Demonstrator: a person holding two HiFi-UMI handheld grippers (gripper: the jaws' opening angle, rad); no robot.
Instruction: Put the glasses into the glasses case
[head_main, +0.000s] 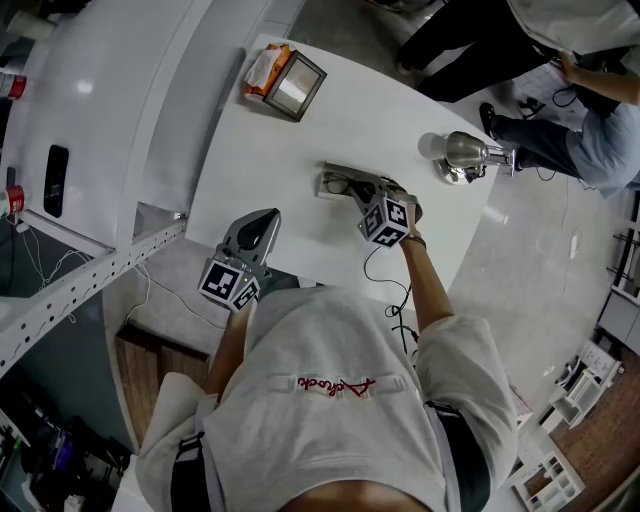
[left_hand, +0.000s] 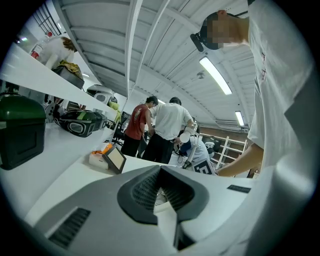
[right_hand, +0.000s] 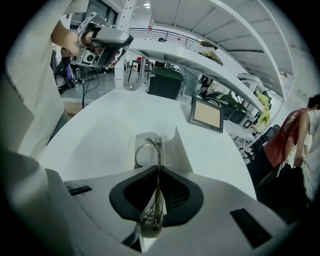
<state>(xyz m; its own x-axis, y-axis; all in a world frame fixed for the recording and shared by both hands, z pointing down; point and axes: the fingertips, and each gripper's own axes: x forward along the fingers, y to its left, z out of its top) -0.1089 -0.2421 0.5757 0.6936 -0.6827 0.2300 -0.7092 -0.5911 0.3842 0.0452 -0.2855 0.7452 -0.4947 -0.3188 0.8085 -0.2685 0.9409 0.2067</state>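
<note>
Lower left, head view: left gripper (head_main: 265, 220), jaws closed together on nothing, idle. Centre: pale, open rectangular glasses case (right_hand: 176, 150) lies on the white table (head_main: 300, 140). Right gripper (right_hand: 158, 169) is clamped on the thin metal-framed glasses (right_hand: 159, 150), poised over the case. Lowering and release probably remain.

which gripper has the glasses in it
The right gripper: its jaws are shut on the glasses, at the open white case. The left gripper is shut on nothing, away from the case.
</note>
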